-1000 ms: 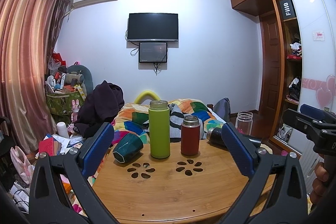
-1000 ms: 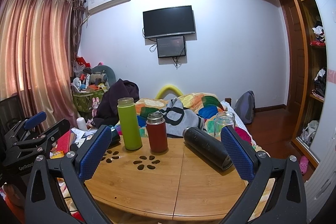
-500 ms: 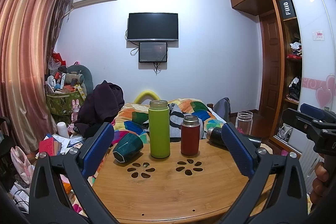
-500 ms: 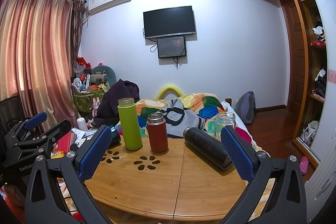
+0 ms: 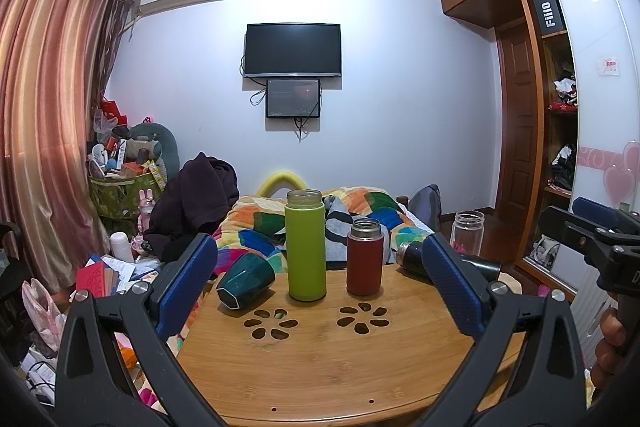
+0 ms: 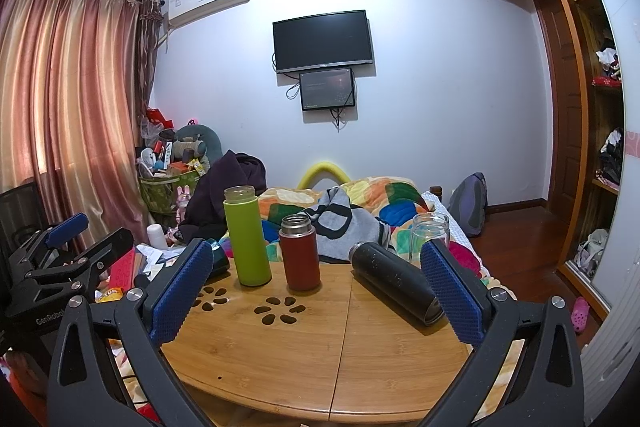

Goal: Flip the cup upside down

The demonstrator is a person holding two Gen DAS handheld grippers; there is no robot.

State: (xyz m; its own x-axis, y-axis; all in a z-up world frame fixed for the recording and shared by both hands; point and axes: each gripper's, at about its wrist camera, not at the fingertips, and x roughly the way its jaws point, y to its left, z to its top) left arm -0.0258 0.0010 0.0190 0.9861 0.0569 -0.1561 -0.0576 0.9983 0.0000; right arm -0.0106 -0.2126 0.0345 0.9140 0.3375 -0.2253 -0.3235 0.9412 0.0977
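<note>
Nothing of the flip was yet done: the dark green cup [image 5: 245,279] was seen lying on its side on the worktop [image 5: 320,367], just left of the green bottle [image 5: 305,245], while the left tool [image 5: 320,283] and right tool [image 6: 316,287] were held wide and empty, well apart from it.

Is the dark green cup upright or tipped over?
Tipped. The dark green cup lies on its side on the table, its hexagonal base facing the left wrist camera.

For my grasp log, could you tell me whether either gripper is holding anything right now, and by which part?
Nothing is held. The left gripper and right gripper are both open above the table, clear of every vessel there.
</note>
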